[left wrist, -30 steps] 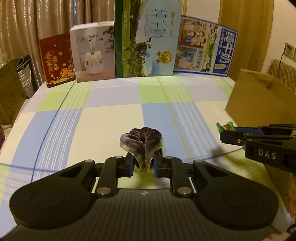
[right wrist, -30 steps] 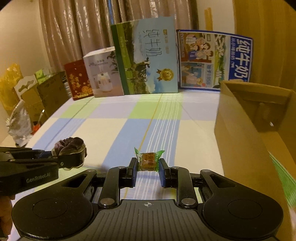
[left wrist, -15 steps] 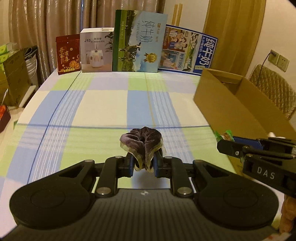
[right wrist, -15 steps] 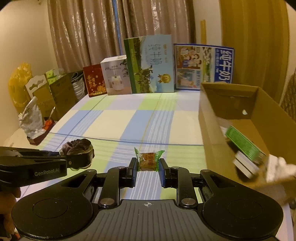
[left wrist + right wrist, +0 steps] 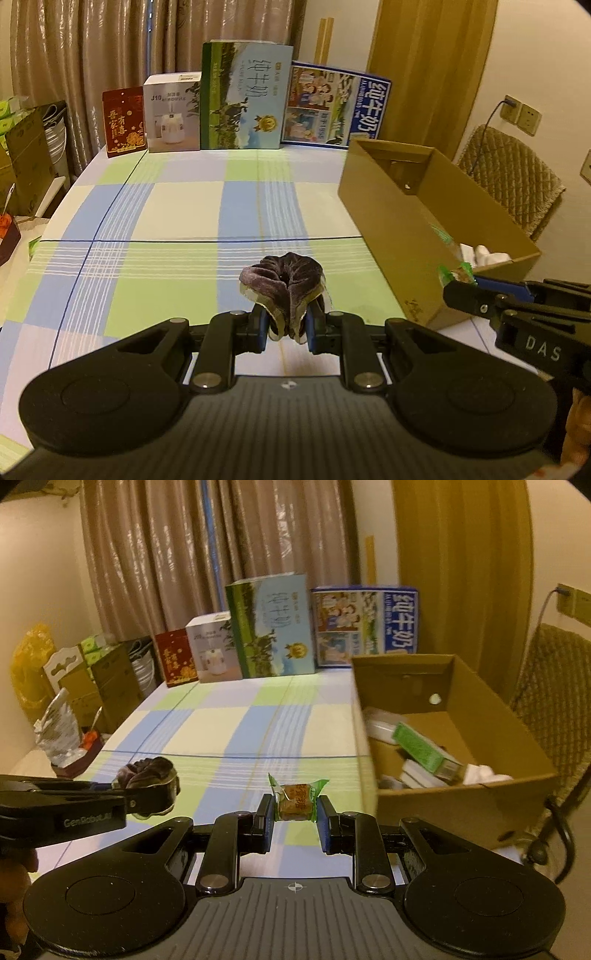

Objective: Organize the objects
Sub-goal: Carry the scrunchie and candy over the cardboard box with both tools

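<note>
Both grippers have risen and pulled back over the last second, so the cardboard box (image 5: pixel 458 746) now shows its open top and the packets inside. Clenched on a dark velvet scrunchie (image 5: pixel 282 280), the left gripper (image 5: pixel 284 328) hangs above the checked worktop (image 5: pixel 166 221). The right gripper (image 5: pixel 295 818) pinches a green-wrapped candy (image 5: pixel 297 799) across its long axis, wrapper twists sticking out past both fingers. That box lies forward and to the right of both loads, and the right gripper is nearer its left wall; the candy probably goes in first. Room above the rim is open, though the near wall must be cleared. Upright cartons (image 5: pixel 243 96) at the far edge stand well apart.
</note>
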Demonstrator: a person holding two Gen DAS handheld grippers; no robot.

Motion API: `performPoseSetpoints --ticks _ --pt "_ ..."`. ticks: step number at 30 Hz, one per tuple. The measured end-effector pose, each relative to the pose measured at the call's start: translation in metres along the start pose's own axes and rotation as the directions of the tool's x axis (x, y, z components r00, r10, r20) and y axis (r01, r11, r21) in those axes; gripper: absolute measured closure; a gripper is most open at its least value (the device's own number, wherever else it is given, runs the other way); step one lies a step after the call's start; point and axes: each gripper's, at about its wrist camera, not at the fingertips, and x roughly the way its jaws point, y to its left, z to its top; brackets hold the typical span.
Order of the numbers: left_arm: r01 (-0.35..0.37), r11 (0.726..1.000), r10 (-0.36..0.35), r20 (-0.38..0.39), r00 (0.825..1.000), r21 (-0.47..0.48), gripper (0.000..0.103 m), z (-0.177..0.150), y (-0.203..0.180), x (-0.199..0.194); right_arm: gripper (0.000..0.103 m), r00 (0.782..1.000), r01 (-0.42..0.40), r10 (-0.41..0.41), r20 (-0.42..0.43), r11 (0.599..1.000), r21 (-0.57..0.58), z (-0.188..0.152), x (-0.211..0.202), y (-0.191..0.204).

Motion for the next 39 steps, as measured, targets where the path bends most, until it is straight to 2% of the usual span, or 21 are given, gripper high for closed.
performPoseSetpoints --ticks 14,39 --pt "0.051 0.998 -0.052 0.011 0.999 0.035 0.087 -0.008 -0.037 -0.026 0.082 0.998 0.055 -0.057 0.038 0.998 0.041 -0.002 -0.037 -0.028" --pt "0.117 0.990 -0.118 0.013 0.993 0.075 0.087 -0.001 -0.072 -0.029 0.082 0.990 0.124 -0.130 0.050 0.987 0.107 0.000 -0.053 -0.065"
